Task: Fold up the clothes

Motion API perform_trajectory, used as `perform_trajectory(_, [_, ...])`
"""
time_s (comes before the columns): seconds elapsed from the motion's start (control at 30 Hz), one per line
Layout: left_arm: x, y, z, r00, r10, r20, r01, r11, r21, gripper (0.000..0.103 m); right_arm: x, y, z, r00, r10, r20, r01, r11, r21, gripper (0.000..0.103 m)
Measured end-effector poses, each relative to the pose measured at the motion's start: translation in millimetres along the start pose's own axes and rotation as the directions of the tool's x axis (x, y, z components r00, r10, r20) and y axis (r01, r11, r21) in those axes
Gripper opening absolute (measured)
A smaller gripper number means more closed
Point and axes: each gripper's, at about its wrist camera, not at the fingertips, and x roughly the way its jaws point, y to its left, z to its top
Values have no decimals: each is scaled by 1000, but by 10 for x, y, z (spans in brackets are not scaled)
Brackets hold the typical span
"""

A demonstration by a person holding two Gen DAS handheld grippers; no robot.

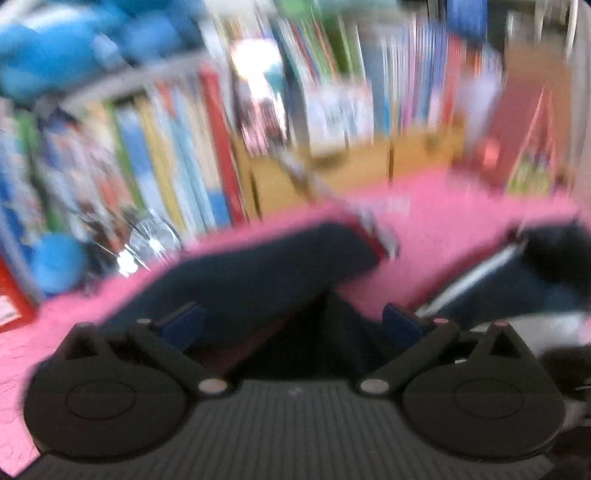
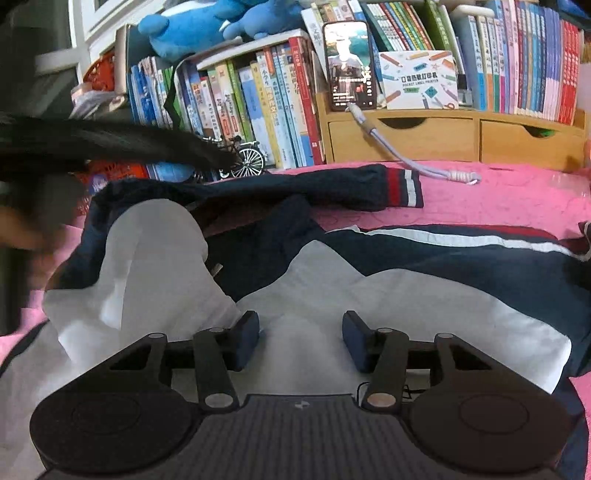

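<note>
Right wrist view: a navy and white jacket lies spread on a pink cover, its white lining facing up. The right tongs hover just over that white lining, released, their two blue pads set well apart with nothing between them. One navy sleeve, ending in a red and white striped cuff, stretches along the far edge of the jacket. Beyond the jacket stands a row of books, with a phone propped upright on a wooden drawer unit and a pale cable trailing from it onto the cover. A small model bicycle sits behind the jacket, and blue plush toys rest on top of the books.

Left wrist view: the picture is heavily blurred. The left tongs are spread wide over dark navy fabric of the jacket, gripping nothing.
</note>
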Motion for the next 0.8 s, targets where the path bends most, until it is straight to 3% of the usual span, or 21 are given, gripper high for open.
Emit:
perform_trajectory(0.1, [444, -103, 11, 992, 98, -85, -94, 995, 45, 101, -3, -88, 1, 999, 32, 10, -32, 998, 50, 52])
perform_trajectory(0.17, [564, -37, 23, 988, 112, -107, -112, 994, 4, 92, -3, -136, 1, 999, 48, 14, -49, 996, 75, 52])
perform_trajectory(0.23, [595, 78, 26, 988, 97, -120, -105, 992, -70, 57, 0, -172, 0, 998, 60, 19, -61, 994, 92, 53])
perform_trajectory(0.27, [610, 135, 28, 988, 89, -125, -102, 989, -107, 30, 2, -191, -1, 998, 67, 21, -69, 992, 102, 53])
perform_trajectory(0.3, [606, 194, 40, 990, 82, -115, -97, 986, -137, 19, 4, -211, -2, 997, 74, 24, -76, 991, 112, 54])
perform_trajectory(0.47, [383, 564, 95, 980, 191, -56, -199, 960, -197, 9, 6, -262, -10, 995, 93, 33, -96, 985, 145, 55])
perform_trajectory(0.6, [-127, 1114, 136, 964, 261, 42, -235, 919, -316, 10, 7, -275, -10, 994, 99, 35, -103, 983, 153, 55])
perform_trajectory(0.7, [-827, 1647, -27, 930, 349, 112, -277, 869, -411, 13, 3, -272, -11, 994, 102, 36, -106, 982, 154, 56])
perform_trajectory(0.8, [-1427, 2161, -443, 883, 467, 54, -393, 796, -460, 17, 2, -261, -12, 994, 101, 34, -105, 983, 148, 57])
